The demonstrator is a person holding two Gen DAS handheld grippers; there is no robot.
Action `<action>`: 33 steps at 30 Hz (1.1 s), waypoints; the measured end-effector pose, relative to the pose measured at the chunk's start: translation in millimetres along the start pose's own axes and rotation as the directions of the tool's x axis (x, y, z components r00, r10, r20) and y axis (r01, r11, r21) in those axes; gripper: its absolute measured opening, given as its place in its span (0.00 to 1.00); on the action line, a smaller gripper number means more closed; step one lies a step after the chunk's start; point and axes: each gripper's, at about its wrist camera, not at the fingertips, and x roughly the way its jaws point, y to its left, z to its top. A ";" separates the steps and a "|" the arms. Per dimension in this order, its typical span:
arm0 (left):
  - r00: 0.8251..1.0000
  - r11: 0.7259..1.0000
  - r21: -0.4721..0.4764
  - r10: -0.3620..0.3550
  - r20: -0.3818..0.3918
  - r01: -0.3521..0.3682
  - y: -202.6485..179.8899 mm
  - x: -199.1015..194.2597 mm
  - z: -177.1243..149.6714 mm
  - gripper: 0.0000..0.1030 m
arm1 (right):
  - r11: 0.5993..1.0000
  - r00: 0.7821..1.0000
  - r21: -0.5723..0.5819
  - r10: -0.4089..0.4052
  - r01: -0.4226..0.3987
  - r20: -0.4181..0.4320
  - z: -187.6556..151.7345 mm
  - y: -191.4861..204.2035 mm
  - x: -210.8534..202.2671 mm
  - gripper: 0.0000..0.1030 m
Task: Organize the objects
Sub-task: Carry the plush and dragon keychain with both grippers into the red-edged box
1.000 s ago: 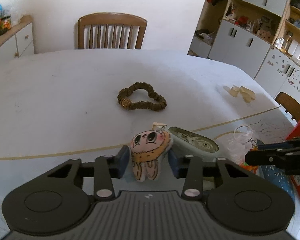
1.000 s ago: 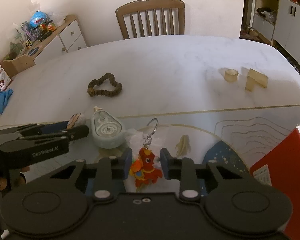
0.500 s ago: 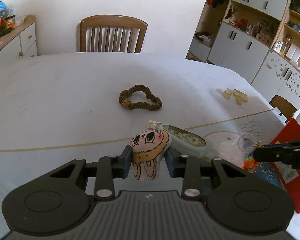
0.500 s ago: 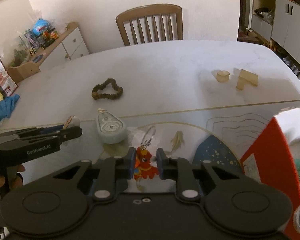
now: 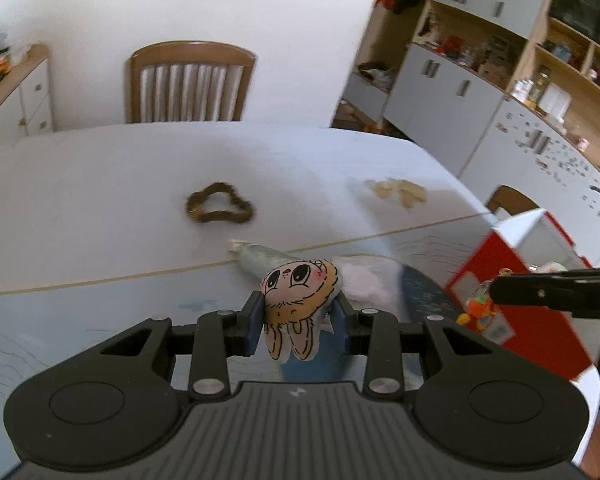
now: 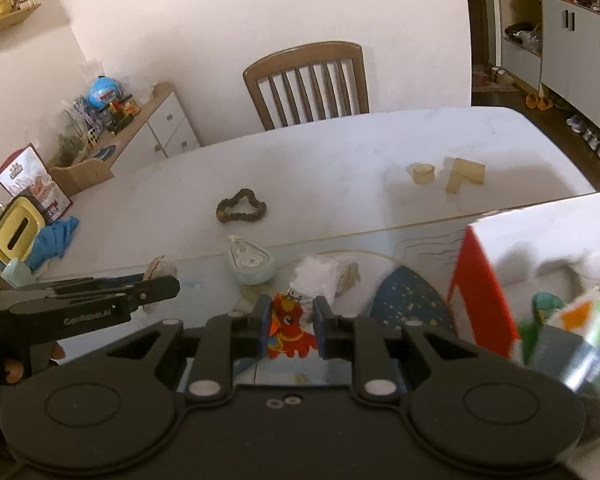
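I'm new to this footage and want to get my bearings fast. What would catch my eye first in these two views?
The cartoon bunny-face charm pinched in the left gripper, held up above the table. Equally vivid is the red bird keychain clamped in the right gripper, beside the red open box at the right. Farther back, a brown scrunchie lies alone on the white tabletop.

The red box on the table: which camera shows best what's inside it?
The right wrist view: the red box stands open towards it, with toys showing inside. The left wrist view shows only the box's red outside and white rim, partly behind the right gripper.
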 end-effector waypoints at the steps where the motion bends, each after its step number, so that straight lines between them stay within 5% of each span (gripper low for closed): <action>1: 1.000 1.000 0.011 -0.008 -0.001 0.008 -7.3 -4.6 0.8 0.33 | 1.000 1.000 0.004 0.001 -0.001 0.004 -0.4 -2.1 -5.7 0.20; 17: 0.996 0.985 0.151 -0.084 0.006 0.082 -116.4 -33.6 7.2 0.33 | 0.997 0.993 0.062 -0.046 0.039 0.109 -8.0 -64.7 -92.5 0.20; 33: 0.994 0.969 0.220 -0.106 -0.028 0.109 -215.2 0.7 11.7 0.33 | 0.992 0.987 0.099 -0.094 0.081 0.133 -16.4 -163.9 -130.5 0.20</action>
